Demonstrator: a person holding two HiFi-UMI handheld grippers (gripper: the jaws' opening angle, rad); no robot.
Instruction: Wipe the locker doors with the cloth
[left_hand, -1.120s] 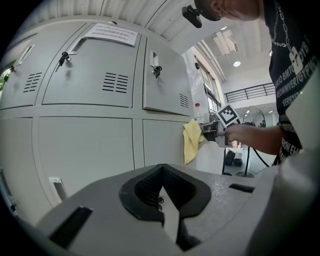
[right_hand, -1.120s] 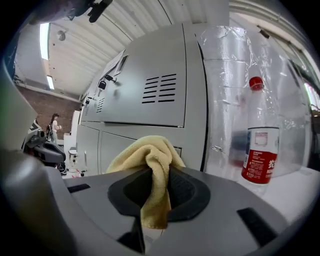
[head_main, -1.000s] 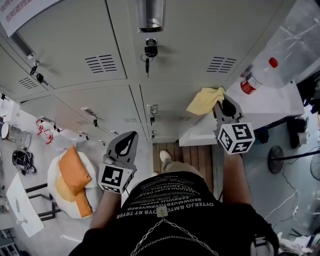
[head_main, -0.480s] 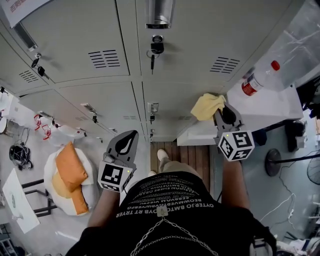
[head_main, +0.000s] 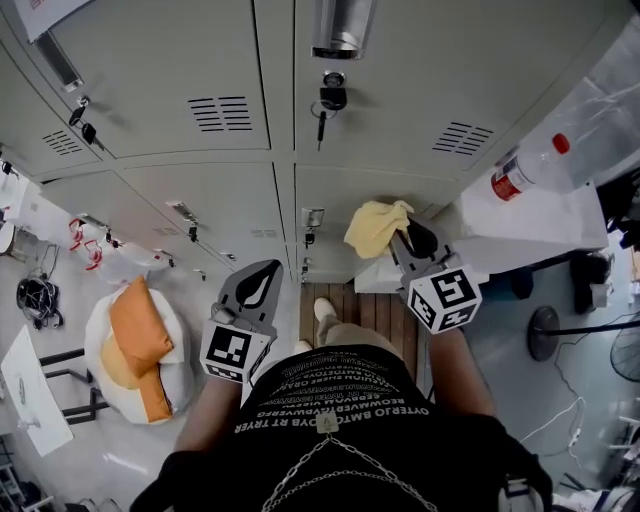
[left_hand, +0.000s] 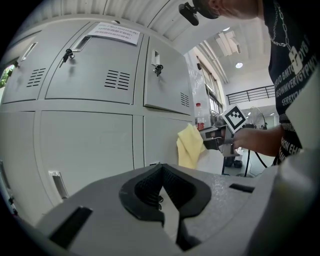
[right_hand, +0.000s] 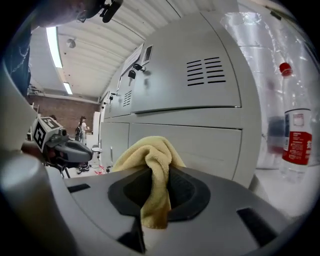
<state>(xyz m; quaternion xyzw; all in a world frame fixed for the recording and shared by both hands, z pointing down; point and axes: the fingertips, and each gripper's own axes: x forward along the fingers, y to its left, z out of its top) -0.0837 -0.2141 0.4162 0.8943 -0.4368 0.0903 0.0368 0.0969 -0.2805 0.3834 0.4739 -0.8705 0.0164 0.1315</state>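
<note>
The yellow cloth (head_main: 372, 226) is soft and bunched, with one fold trailing down between the jaws of the right gripper (head_main: 404, 234), which pinch it tight. It sits right at the face of a lower grey locker door (head_main: 400, 190). That arm reaches forward. The left gripper (head_main: 258, 280) hangs lower, near the person's waist, jaws closed together on nothing.
</note>
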